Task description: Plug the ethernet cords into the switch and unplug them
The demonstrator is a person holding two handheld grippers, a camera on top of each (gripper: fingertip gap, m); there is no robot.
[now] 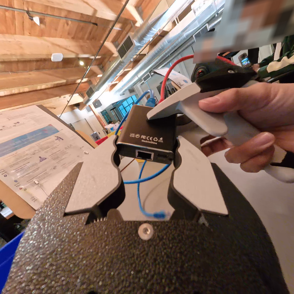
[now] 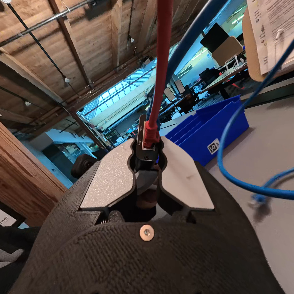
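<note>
The small black metal switch box (image 1: 147,135) is clamped at frame centre by the left gripper (image 1: 145,152), long axis pointing away from the fingers. The right gripper (image 2: 147,152) is closed on its far end beside the plugged red ethernet cord (image 2: 150,135). Only the left wrist view shows the empty near port, and a loose blue ethernet cord (image 1: 157,214) lies lower centre.

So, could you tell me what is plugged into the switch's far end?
A red cord and a blue cord enter the switch; the other ports are hidden.
</note>
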